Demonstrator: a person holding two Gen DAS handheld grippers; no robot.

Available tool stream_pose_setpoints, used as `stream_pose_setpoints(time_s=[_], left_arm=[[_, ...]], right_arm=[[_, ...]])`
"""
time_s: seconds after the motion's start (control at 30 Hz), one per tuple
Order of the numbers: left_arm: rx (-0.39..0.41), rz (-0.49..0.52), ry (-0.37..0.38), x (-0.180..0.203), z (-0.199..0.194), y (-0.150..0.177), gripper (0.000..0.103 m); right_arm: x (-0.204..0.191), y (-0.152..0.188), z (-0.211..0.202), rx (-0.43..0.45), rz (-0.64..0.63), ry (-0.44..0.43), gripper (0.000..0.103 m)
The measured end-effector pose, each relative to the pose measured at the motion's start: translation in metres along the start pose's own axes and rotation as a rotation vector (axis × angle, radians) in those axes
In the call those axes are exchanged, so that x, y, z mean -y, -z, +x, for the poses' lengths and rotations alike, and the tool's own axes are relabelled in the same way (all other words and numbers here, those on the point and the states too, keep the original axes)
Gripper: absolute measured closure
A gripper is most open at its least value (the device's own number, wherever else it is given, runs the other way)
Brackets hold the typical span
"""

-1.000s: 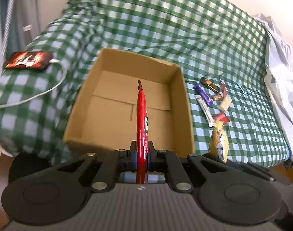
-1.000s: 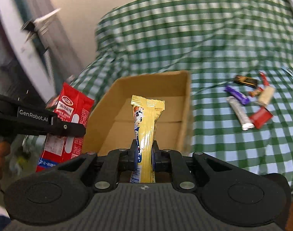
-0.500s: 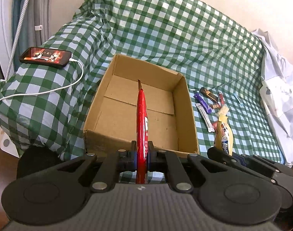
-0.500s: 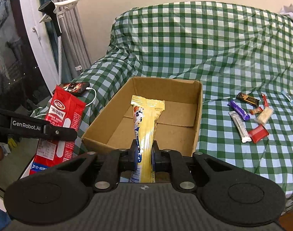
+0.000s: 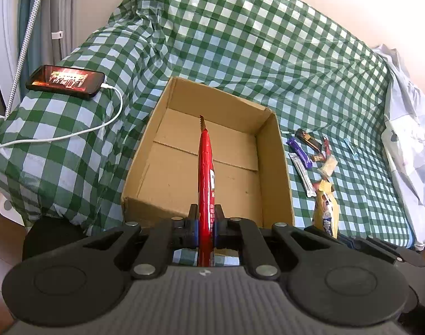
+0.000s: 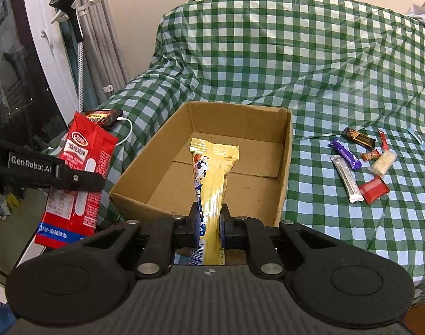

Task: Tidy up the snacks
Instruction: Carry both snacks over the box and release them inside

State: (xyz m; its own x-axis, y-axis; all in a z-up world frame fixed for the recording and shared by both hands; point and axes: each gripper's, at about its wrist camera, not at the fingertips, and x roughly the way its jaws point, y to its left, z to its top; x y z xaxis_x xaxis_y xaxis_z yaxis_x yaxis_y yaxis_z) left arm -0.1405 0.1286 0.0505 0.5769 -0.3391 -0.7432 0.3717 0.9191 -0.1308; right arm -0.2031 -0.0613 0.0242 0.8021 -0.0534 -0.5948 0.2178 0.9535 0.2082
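Snacks first: most of them lie loose on the big green checked cover (image 6: 310, 55) that drapes the whole sofa. On that cover sits the open cardboard box (image 5: 276, 173), brown and bare inside, dead centre for both cameras. At nine o'clock from the box, up on the covered armrest, a phone (image 5: 65, 81) glows with a white cable (image 5: 73, 135) trailing off it. Over at three o'clock a white plastic bag (image 5: 407, 139) slumps on the cover.

Now the grippers. The left gripper (image 5: 206, 223) is clamped on a red snack packet (image 5: 205, 167), seen edge-on from its own camera, standing upright at twelve o'clock with its top over the box. From the right camera the same packet (image 6: 78, 178) shows its broad red face at nine o'clock, outside the box wall. The right gripper (image 6: 209, 224) is pinched tight on a yellow snack packet (image 6: 214, 173), upright, its crimped top above the box floor.

Smallest of all, at three o'clock from the box: a silver bar (image 6: 347, 178), a purple bar (image 6: 346, 153), a red square packet (image 6: 374, 189), a dark bar (image 6: 359, 138) and a pale sweet (image 6: 383, 162), close together.
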Motion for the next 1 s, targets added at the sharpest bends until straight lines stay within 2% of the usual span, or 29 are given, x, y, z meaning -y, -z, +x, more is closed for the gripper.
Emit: stream_pose_setpoints(time_s=[0.3,0.57,0.77,1.0], left_arm=[[-0.001,-0.002,-0.009,0.003,0.025,-0.028,0.093],[-0.007,0.011,-0.015,0.006,0.059,-0.060,0.093],[-0.021,0.014,-0.025,0.005,0.096,-0.081,0.093],[-0.079,0.021,-0.043,0.001,0.146,-0.095,0.093]], right_arm=[[0.013,-0.014,0.026,-0.028,0.011,0.009,0.090],[0.009,-0.031,0.058,-0.039,0.005,0.006,0.090],[0.009,-0.045,0.091,-0.055,0.012,0.006,0.090],[0.020,-0.057,0.135,-0.094,0.025,0.020,0.090]])
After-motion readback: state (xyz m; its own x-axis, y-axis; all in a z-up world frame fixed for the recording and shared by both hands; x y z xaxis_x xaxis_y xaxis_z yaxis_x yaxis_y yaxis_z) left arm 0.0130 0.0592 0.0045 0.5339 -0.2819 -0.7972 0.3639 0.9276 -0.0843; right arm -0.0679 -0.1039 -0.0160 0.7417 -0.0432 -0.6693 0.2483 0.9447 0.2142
